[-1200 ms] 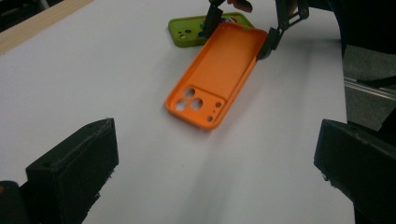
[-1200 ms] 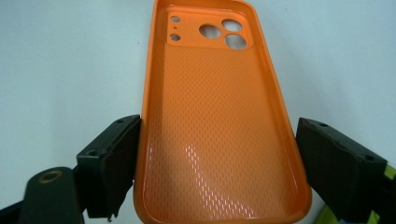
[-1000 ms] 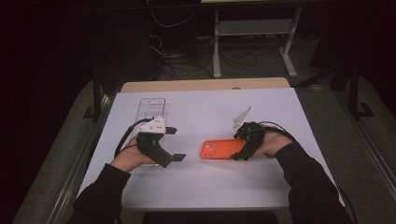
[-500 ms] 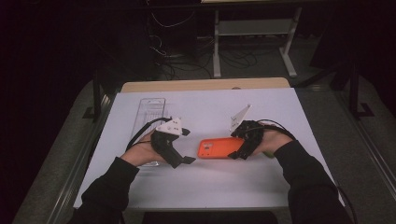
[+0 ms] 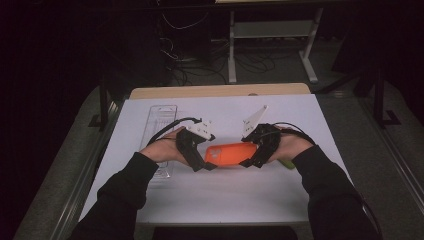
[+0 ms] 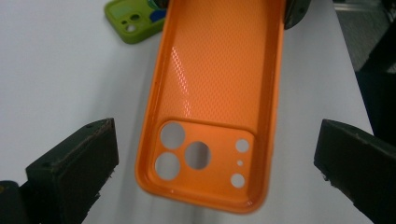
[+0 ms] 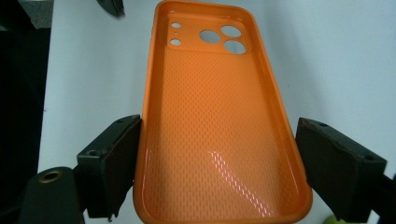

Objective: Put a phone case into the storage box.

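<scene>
- High view: an orange phone case (image 5: 231, 153) sits near the middle of the white table (image 5: 215, 200), with its hollow side up. The right gripper (image 5: 256, 156) clasps its right end, and the left gripper (image 5: 206, 161) is at its left end. A clear plastic tray (image 5: 161, 120) lies along the table's left edge; I cannot tell what is in it. A bit of green shows by the right hand.
- Left gripper view: both jaws stand wide to either side of the case's camera-hole end, with white table showing in the gaps, so they are not touching it. The case has nothing inside. A green phone case (image 6: 130, 21) lies beyond it, hollow side up.
- Right gripper view: the jaws flank the case's plain end. The left pad (image 7: 112, 161) is against the rim and the right one is just beside it. The grip looks closed on the case.
</scene>
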